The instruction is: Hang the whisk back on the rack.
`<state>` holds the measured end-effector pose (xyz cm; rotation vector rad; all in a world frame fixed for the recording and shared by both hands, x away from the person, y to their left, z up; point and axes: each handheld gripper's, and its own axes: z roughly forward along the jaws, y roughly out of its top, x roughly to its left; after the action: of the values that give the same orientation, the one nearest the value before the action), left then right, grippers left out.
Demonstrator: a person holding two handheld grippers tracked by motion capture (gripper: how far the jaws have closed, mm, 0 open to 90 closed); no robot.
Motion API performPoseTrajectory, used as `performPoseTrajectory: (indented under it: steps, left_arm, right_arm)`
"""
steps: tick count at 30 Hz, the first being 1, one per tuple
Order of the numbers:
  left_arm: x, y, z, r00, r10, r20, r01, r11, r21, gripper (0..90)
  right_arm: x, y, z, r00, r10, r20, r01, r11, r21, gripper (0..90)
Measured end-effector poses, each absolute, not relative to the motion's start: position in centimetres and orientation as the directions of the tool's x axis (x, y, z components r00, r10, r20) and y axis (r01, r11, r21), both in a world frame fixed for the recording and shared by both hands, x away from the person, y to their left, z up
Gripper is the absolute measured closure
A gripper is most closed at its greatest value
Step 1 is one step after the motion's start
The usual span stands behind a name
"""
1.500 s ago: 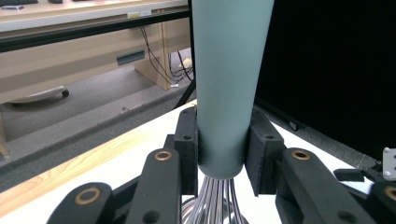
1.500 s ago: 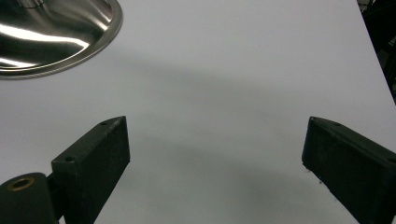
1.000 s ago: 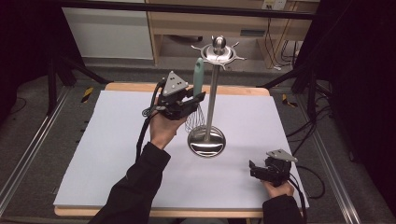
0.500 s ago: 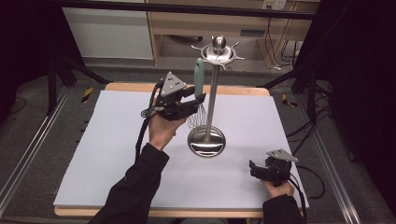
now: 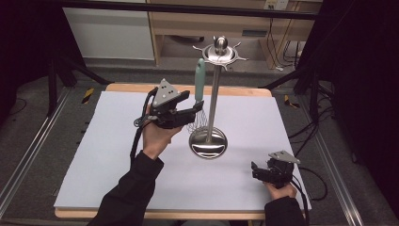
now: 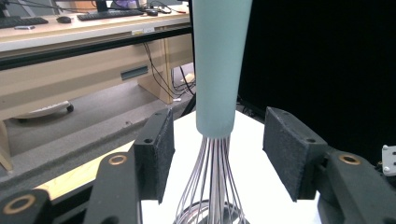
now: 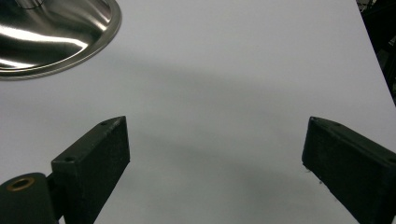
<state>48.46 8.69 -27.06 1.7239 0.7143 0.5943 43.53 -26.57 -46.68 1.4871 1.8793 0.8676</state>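
Whisk [image 6: 217,84]: smooth teal handle, thin wires

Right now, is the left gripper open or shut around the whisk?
Open. The left gripper has a pad on each side of the whisk, with gaps visible.

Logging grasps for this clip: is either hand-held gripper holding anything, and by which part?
Nothing is held. The left hand-held gripper straddles the whisk with gaps either side; the right hand-held gripper is open.
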Motion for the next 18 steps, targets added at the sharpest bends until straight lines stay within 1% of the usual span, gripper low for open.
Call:
performPoseTrajectory:
  steps: [18]
  left_arm:
    - [47.0,11.5,-29.8,0.680,0.733,0.003,0.186,-0.177,0.967,40.6]
  right_arm:
    - [43.4,-26.7,-46.8,-0.204,0.978,-0.052,0.597,0.166,0.784,7.6]
